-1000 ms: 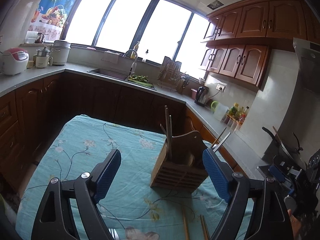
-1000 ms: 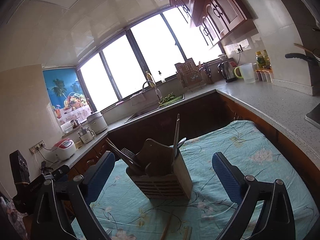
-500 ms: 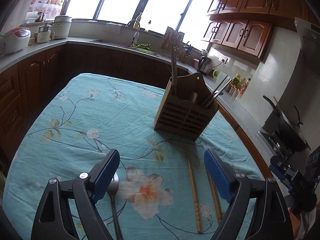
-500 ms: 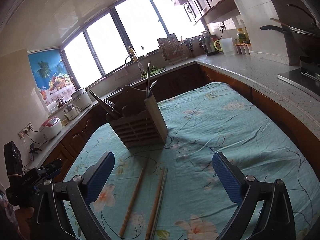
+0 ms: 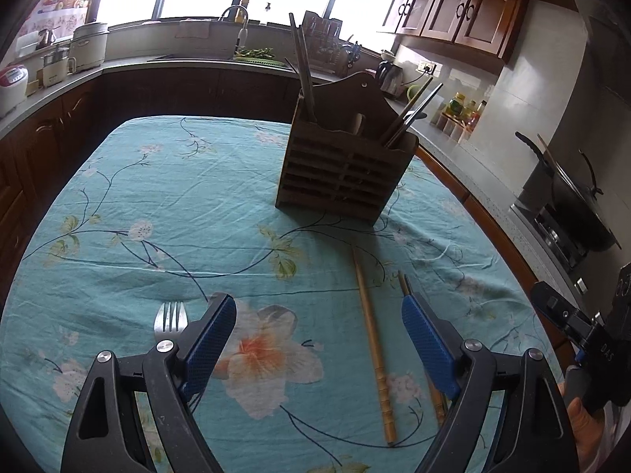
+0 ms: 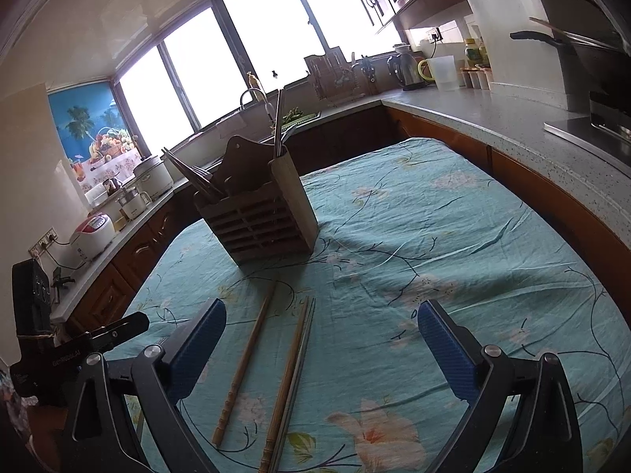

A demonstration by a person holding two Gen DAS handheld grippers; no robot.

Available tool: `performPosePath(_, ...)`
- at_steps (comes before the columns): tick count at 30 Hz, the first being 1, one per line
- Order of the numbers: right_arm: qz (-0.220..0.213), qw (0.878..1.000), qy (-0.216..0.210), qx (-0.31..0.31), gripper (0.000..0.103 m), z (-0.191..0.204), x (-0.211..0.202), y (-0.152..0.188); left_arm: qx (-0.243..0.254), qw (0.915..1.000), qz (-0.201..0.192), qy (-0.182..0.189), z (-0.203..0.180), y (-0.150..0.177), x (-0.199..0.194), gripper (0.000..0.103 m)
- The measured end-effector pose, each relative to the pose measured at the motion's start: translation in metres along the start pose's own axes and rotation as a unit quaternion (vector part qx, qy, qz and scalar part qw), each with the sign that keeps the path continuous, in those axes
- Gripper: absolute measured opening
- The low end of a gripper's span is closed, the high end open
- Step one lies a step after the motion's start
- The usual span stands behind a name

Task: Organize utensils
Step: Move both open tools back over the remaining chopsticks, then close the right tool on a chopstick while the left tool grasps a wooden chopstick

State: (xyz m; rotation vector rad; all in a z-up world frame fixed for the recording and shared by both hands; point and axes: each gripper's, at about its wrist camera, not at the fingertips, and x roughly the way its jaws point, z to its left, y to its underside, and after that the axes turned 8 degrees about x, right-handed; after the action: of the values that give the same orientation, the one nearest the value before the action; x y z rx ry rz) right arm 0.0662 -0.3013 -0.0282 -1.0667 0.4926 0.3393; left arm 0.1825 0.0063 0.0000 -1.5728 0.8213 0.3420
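A slatted wooden utensil holder (image 5: 347, 173) (image 6: 256, 220) stands on the teal flowered tablecloth (image 5: 177, 205) with chopsticks and other utensils upright in it. In front of it lie loose wooden chopsticks: one (image 5: 372, 351) (image 6: 246, 354) on its own, and a second one (image 6: 294, 362) beside a thin metal one. A metal fork (image 5: 170, 317) lies by the left finger of my left gripper (image 5: 315, 307). That gripper hovers open over the cloth, the single chopstick lying below between its fingers. My right gripper (image 6: 321, 309) is open above the chopsticks and holds nothing.
Dark wood cabinets and a grey countertop (image 6: 512, 114) ring the table, carrying a rice cooker (image 6: 92, 232), pots, a sink, a kettle (image 6: 408, 71) and a stove with a wok (image 5: 572, 205). A person's hand shows at the lower right edge of the left wrist view.
Both grippers dipped toward the table. The holder slid up in both views, and the loose chopsticks and the fork came into sight. Both stayed open.
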Motion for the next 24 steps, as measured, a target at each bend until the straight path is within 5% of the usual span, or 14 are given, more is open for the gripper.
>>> performPosePath(5, 0.016, 1.0, 0.002, 0.001, 0.076, -0.004, 0.01, -0.003, 0.032, 0.9993, 0.019, 0.001, -0.016, -0.017, 0.027, 0.082)
performPosePath(12, 0.05, 0.999, 0.002, 0.011, 0.038, -0.009, 0.03, -0.004, 0.068, 0.9954, 0.067, 0.004, -0.033, -0.041, 0.096, 0.057)
performPosePath(16, 0.062, 0.998, -0.002, 0.013, 0.032, -0.008, 0.038, -0.004, 0.092, 0.9898, 0.11, 0.001, -0.044, -0.047, 0.143, 0.044)
performPosePath(18, 0.069, 0.997, -0.008, 0.014, 0.029, -0.006, 0.043, -0.004, 0.107, 0.9851, 0.135, -0.002, -0.048, -0.042, 0.164, 0.028)
performPosePath(24, 0.098, 0.995, -0.025, 0.003, 0.024, 0.008, 0.064, -0.002, 0.146, 0.9807, 0.13, 0.0, -0.044, -0.019, 0.15, 0.012)
